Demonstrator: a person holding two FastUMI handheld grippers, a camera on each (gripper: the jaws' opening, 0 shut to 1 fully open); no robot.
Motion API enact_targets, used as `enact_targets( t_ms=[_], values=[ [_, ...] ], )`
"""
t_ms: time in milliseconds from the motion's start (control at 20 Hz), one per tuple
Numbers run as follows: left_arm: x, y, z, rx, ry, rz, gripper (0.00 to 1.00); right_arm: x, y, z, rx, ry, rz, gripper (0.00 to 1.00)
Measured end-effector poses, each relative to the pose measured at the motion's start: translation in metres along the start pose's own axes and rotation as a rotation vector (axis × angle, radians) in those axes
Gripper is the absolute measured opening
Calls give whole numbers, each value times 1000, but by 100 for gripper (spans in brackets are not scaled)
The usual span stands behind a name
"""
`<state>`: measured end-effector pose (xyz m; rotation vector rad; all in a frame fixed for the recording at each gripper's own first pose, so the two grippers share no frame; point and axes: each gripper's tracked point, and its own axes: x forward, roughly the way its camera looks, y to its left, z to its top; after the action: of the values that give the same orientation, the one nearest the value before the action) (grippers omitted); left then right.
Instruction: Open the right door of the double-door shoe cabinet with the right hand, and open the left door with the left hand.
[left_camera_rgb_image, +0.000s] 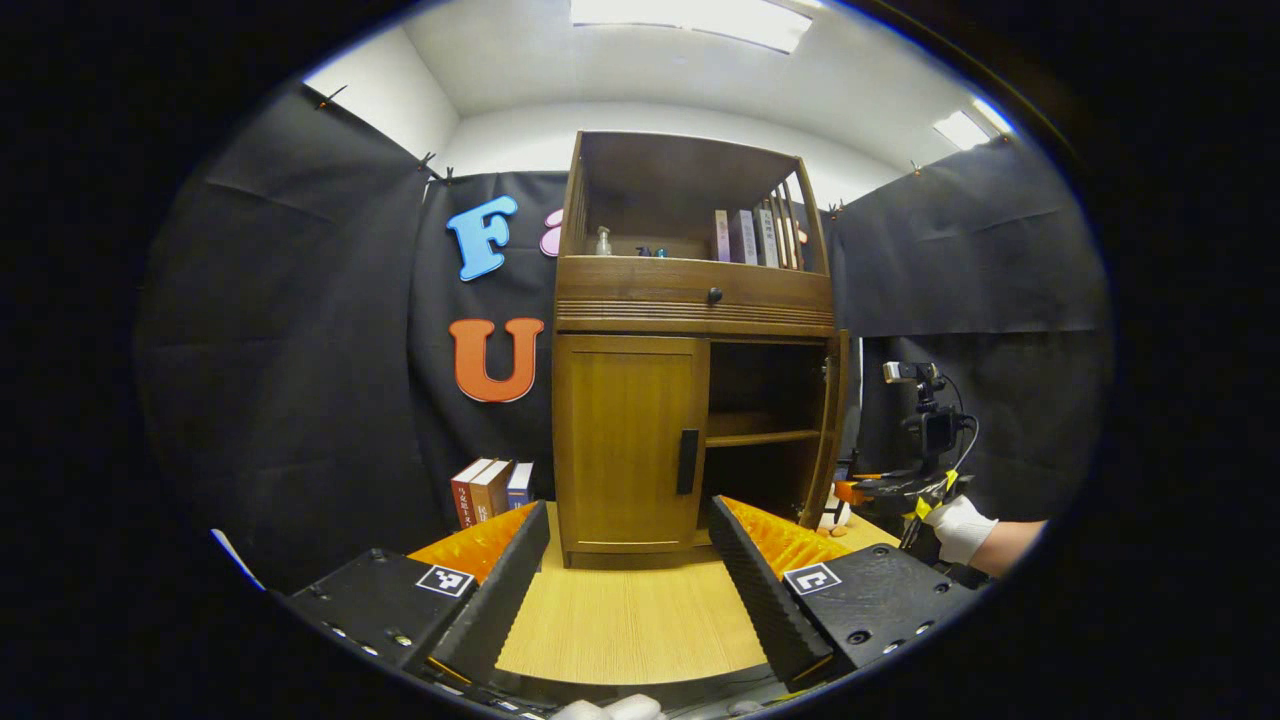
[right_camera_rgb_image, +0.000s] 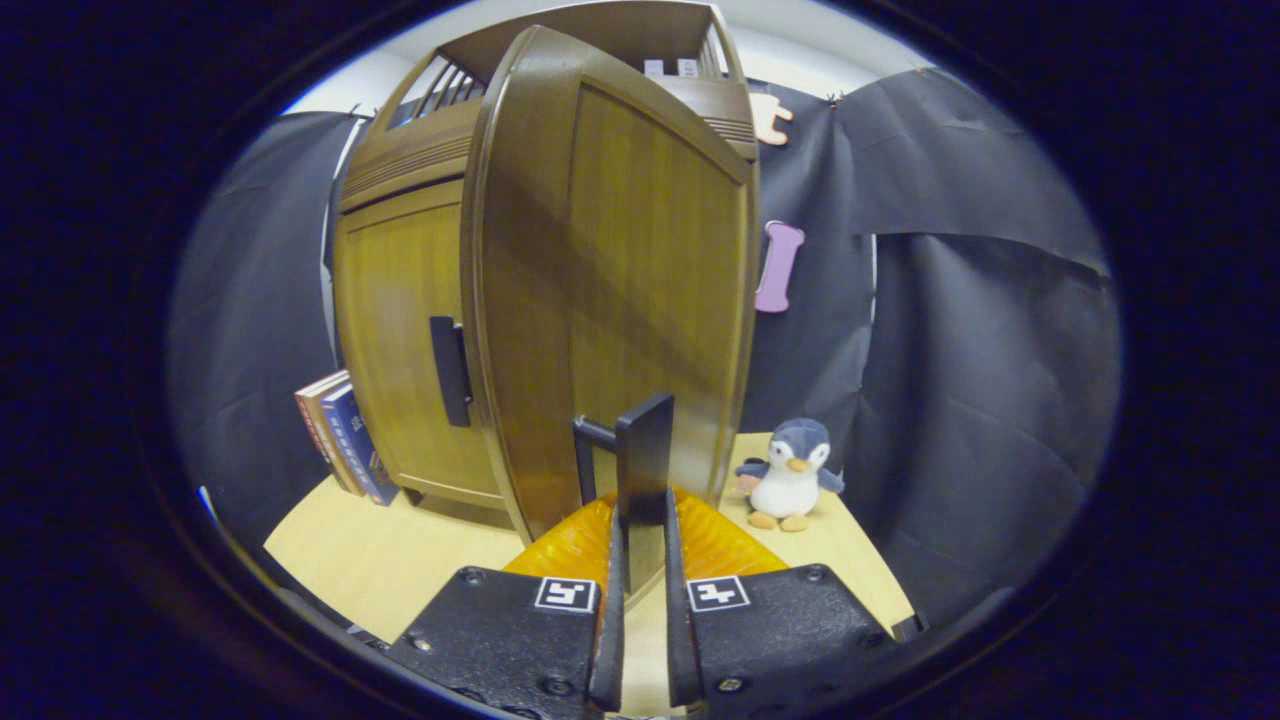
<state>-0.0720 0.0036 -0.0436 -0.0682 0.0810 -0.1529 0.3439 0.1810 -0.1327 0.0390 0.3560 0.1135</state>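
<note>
The wooden shoe cabinet (left_camera_rgb_image: 690, 290) stands on a light wooden table. Its left door (left_camera_rgb_image: 625, 445) is closed, with a dark vertical handle (left_camera_rgb_image: 688, 461) at its inner edge. The right door (left_camera_rgb_image: 832, 430) is swung wide open, baring an inner shelf (left_camera_rgb_image: 760, 437). My left gripper (left_camera_rgb_image: 628, 508) is open, held low and back from the closed left door, touching nothing. In the right gripper view the open right door (right_camera_rgb_image: 610, 290) fills the middle, and my right gripper (right_camera_rgb_image: 641, 515) is shut on its dark handle (right_camera_rgb_image: 645, 450). The closed left door (right_camera_rgb_image: 400, 340) lies beyond it.
Several books (left_camera_rgb_image: 490, 490) lean beside the cabinet's left side. A penguin plush (right_camera_rgb_image: 790, 475) sits on the table to the right of the open door. A gloved hand (left_camera_rgb_image: 960, 528) holds the right gripper at the far right. Black cloth walls surround the table.
</note>
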Motion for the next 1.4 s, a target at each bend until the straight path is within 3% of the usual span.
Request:
enact_targets(
  t_ms=[50, 300, 350, 400, 500, 700, 750, 1150, 1200, 1250, 1300, 1400],
  values=[
    [2, -2, -4, -1, 5, -15, 97, -2, -6, 1, -2, 4, -14, 19],
    [13, -24, -5, -1, 3, -72, 100, -8, -29, -1, 30, 8, -85, 10],
    [16, -30, -5, -5, 4, -81, 96, -9, -33, -2, 47, 15, -94, 9],
    [20, -37, -5, -8, 8, -94, 100, -9, -38, -2, 64, 22, -95, 6],
    [28, -48, -2, -12, 5, -105, 97, -9, -57, -2, 65, 30, -88, 4],
    [40, -75, -3, -21, 13, -98, 100, -7, -75, -2, 39, 37, -27, 4],
    [43, -81, -3, -22, 10, -84, 95, -6, -80, -2, 32, 36, -7, 4],
    [51, -133, 2, -32, -3, 33, 95, 0, -125, 0, 14, 59, 151, 4],
    [51, -135, 5, -33, -11, 54, 100, 1, -129, 0, 20, 66, 168, 4],
    [50, -137, 4, -39, -15, 71, 95, 3, -132, 1, 25, 72, 185, 4],
    [49, -139, 3, -44, -17, 85, 100, 4, -135, 3, 22, 76, 205, 4],
    [47, -144, 3, -45, -20, 116, 95, 3, -134, 3, -6, 77, 243, 4]
  ],
)
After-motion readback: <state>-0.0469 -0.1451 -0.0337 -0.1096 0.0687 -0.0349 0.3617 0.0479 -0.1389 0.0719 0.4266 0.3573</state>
